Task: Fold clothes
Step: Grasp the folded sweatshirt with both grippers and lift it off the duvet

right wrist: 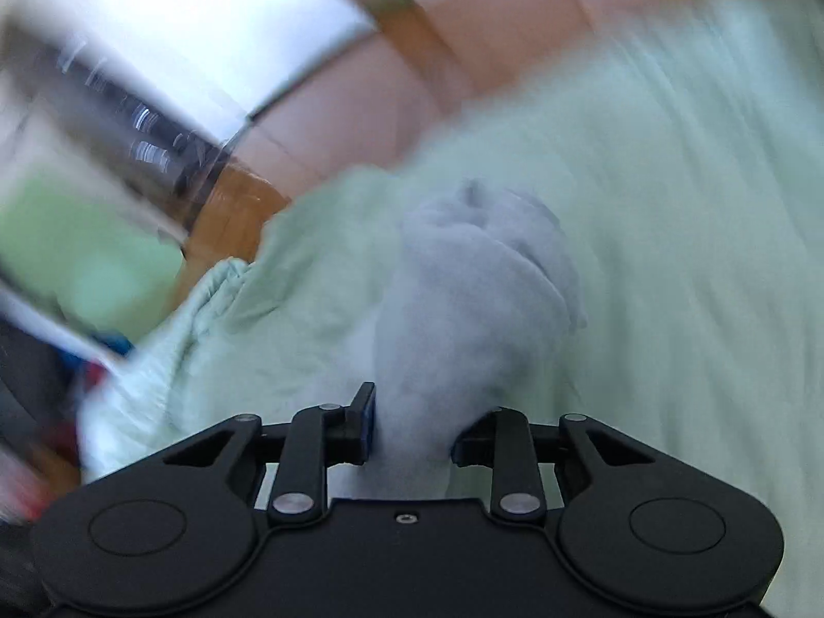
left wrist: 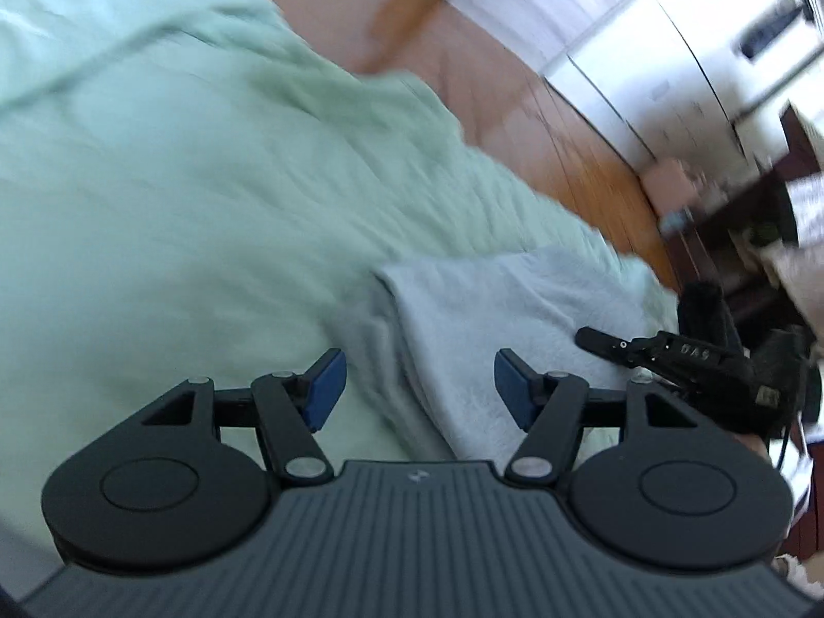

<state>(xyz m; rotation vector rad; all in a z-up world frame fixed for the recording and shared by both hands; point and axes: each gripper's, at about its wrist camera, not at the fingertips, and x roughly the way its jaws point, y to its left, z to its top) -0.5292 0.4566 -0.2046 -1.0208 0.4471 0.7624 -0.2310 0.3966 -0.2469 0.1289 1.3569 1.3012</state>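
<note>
Left gripper [left wrist: 419, 386] angled down over pale green sheet [left wrist: 180, 180], jaws spread, nothing between the blue pads [left wrist: 324, 386]. Right gripper [right wrist: 412, 427] angled down, pinching bunched grey cloth [right wrist: 479, 298], which trails forward over the sheet. Both views motion-blurred.

One grey garment [left wrist: 494, 319], seemingly one green sheet [left wrist: 180, 195]

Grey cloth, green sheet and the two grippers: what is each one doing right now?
Grey cloth: bunched up, one end pinched in the right gripper, lying on the sheet.
Green sheet: spread out and wrinkled under the cloth.
Left gripper: open, empty, above the cloth.
Right gripper: shut on the cloth.
</note>
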